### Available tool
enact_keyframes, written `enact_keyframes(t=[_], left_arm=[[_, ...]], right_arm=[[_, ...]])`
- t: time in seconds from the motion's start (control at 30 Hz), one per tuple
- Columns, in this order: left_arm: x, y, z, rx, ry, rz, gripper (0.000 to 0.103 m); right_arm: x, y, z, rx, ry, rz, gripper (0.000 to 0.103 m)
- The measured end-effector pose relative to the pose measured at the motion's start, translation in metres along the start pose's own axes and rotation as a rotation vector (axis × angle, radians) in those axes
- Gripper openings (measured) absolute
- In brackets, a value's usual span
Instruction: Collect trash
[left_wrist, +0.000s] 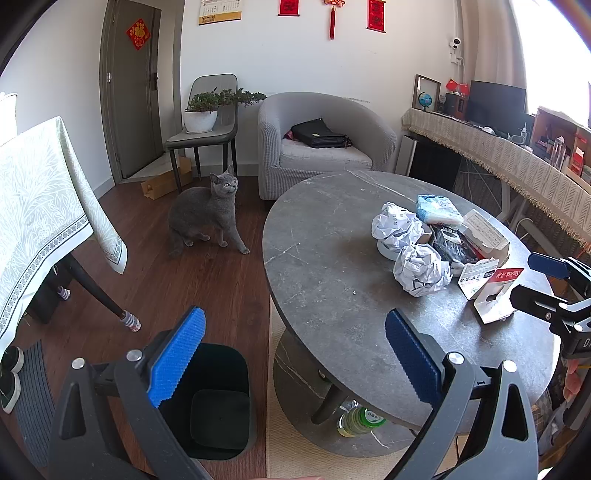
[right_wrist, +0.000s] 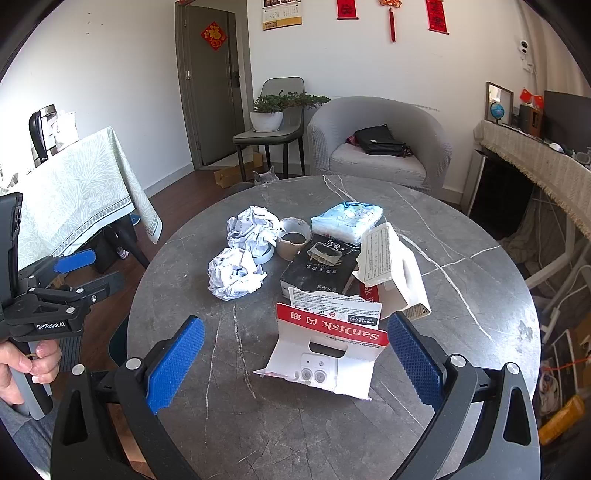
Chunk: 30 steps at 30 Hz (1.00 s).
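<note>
A trash pile lies on the round grey marble table (right_wrist: 221, 406): two crumpled paper balls (right_wrist: 236, 273), a cardboard roll (right_wrist: 293, 240), a blue tissue pack (right_wrist: 347, 221), a black tissue pack (right_wrist: 317, 269), a white box (right_wrist: 391, 266) and torn red-and-white SanDisk packaging (right_wrist: 325, 354). My right gripper (right_wrist: 295, 325) is open, and the packaging stands between its blue pads without touching them. My left gripper (left_wrist: 295, 332) is open and holds nothing. It hovers over the table's left edge, above a dark bin (left_wrist: 225, 369) on the floor. The bin looks bare inside.
A grey cat (left_wrist: 210, 218) stands on the wood floor left of the table. Behind it are a grey armchair (left_wrist: 317, 147) and a chair with a potted plant (left_wrist: 201, 110). A cloth-covered table (left_wrist: 44, 206) is at the left. A green bottle (left_wrist: 358, 421) lies under the round table.
</note>
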<state>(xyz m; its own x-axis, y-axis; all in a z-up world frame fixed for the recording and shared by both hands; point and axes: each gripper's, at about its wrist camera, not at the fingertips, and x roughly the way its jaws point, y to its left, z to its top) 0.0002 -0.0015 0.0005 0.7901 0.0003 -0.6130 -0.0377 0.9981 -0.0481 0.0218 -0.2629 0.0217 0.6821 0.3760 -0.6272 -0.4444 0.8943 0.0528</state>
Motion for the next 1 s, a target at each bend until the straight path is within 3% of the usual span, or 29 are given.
enact_keyframes(t=[1.0], left_arm=[[0.0023, -0.0023, -0.0018, 0.001, 0.006, 0.001, 0.100]], right_arm=[[0.0012, 0.0013, -0.0009, -0.002, 0.000, 0.002, 0.100]])
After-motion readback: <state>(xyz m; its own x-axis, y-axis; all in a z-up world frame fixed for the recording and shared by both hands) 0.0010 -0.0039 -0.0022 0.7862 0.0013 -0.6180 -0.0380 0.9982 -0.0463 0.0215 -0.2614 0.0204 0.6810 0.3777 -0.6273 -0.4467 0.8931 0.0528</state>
